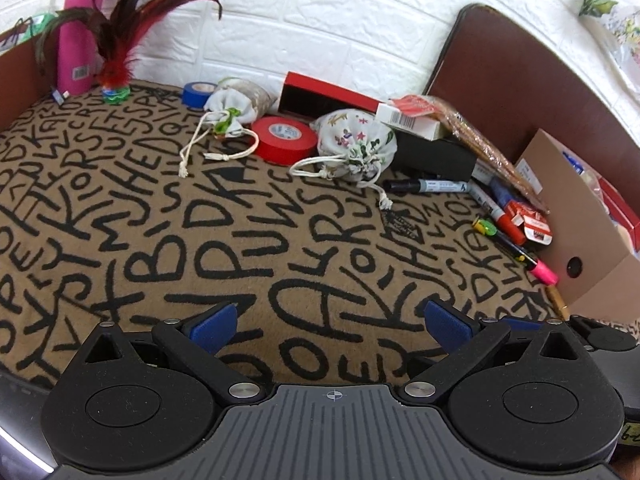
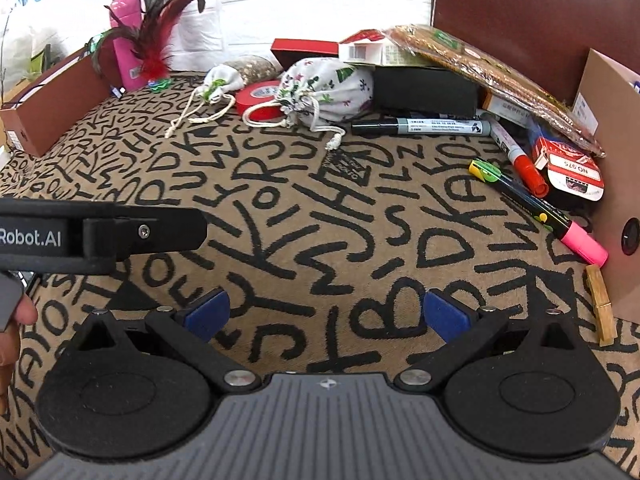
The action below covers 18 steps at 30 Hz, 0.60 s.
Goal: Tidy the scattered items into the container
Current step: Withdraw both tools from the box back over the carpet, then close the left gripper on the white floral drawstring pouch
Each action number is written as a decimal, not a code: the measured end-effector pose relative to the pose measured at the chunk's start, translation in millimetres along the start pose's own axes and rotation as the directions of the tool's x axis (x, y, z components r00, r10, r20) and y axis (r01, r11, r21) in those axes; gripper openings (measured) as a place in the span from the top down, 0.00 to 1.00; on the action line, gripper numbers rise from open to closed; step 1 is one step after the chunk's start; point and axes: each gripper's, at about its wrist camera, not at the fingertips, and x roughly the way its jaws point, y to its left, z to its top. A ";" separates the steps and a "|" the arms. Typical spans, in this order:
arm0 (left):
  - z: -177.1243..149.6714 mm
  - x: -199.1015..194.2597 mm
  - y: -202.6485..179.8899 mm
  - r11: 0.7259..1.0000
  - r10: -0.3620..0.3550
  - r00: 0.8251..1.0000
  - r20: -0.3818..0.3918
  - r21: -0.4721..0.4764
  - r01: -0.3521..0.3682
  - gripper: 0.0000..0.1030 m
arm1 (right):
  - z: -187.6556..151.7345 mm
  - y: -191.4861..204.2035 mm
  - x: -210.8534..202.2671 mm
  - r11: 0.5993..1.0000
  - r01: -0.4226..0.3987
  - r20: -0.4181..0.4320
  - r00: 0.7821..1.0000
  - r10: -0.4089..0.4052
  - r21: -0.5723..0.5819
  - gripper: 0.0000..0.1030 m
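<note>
My left hand-held gripper (image 1: 327,322) and right hand-held gripper (image 2: 326,311) both hang wide and empty over the lettered table (image 1: 160,216). The black marker (image 2: 420,126) lies well ahead, the cardboard box (image 2: 612,184) far right, pink-capped pen (image 2: 540,212) beside it.

Both wrist views low over lettered mat (image 1: 240,216), facing shared clutter by wall
</note>
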 end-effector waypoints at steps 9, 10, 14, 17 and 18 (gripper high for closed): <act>3.2 24.0 -2.0 0.997 0.032 0.999 -0.023 0.077 -0.030 0.03 | -0.3 -7.3 11.1 0.999 0.046 0.027 0.999 -0.046 0.006 0.01; 4.4 26.7 -1.4 0.996 0.034 0.999 -0.020 0.080 -0.032 0.06 | 0.4 -8.6 12.6 1.000 0.031 0.034 0.999 -0.031 0.000 0.01; 12.9 35.4 -0.7 0.994 0.043 0.999 -0.005 0.101 -0.042 0.11 | 5.2 -8.3 19.4 0.999 0.020 0.058 0.998 -0.018 -0.032 0.01; 24.2 40.5 2.4 0.994 0.045 0.999 -0.001 0.101 -0.044 0.13 | 12.7 -9.7 22.5 1.000 0.003 0.076 0.997 -0.001 -0.031 0.01; 29.4 42.1 3.7 0.995 0.043 0.999 0.000 0.094 -0.043 0.13 | 16.1 -10.2 23.5 1.000 -0.002 0.083 0.997 0.004 -0.029 0.02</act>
